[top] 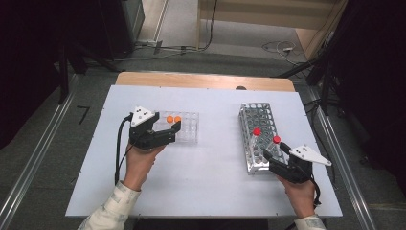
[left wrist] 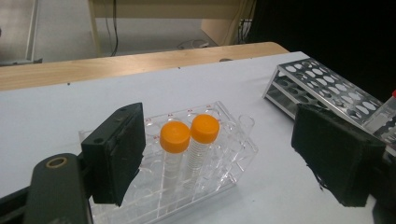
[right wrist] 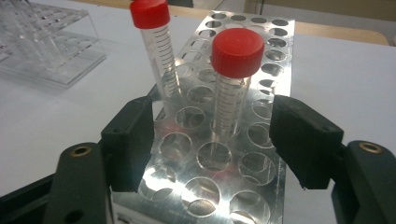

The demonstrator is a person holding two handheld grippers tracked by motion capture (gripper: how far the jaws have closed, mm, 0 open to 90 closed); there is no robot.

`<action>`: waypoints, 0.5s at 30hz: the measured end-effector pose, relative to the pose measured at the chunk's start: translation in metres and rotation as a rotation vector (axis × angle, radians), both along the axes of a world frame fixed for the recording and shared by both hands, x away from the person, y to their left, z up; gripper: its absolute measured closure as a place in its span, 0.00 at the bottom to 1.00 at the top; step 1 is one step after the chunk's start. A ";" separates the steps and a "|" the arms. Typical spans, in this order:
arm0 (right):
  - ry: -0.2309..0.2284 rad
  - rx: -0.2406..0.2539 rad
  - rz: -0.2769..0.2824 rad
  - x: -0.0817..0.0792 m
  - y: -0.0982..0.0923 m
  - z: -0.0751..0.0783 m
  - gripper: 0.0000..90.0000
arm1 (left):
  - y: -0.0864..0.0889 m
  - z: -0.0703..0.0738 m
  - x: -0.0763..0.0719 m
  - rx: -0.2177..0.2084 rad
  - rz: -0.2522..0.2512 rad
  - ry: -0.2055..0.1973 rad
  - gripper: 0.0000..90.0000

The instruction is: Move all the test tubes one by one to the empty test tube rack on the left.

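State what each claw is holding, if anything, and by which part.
Nothing is held. The left claw is open by the clear rack; the right claw is open around a red-capped tube, touching nothing.

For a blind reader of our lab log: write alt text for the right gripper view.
Two clear plastic tubes with red screw caps stand in a shiny perforated metal rack, framed by the open black jaws of the right gripper. A clear acrylic rack sits farther off on the white table.
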State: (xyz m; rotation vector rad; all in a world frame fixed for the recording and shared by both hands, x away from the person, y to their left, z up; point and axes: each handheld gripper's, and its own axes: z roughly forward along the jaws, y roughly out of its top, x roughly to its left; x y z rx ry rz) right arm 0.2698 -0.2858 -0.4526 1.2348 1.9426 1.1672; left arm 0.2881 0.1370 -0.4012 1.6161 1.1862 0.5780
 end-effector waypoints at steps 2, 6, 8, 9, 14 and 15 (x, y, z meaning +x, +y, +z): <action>0.008 -0.005 -0.009 0.004 0.001 -0.002 0.36 | -0.001 0.000 0.000 0.003 -0.001 0.001 0.20; 0.010 -0.009 -0.018 0.008 0.002 -0.005 0.47 | -0.002 -0.001 0.000 0.004 -0.004 0.005 0.20; 0.004 -0.005 -0.020 0.009 0.002 -0.005 0.53 | -0.002 -0.001 0.000 0.004 -0.006 0.007 0.20; 0.000 -0.004 -0.022 0.009 0.002 -0.005 0.57 | -0.002 -0.002 0.000 0.007 -0.008 0.008 0.20; 0.011 0.002 -0.025 0.012 0.002 -0.006 0.68 | -0.004 -0.003 0.001 0.003 -0.013 0.011 0.20; 0.013 0.001 -0.027 0.012 0.002 -0.007 0.71 | -0.004 -0.003 0.001 0.003 -0.014 0.011 0.20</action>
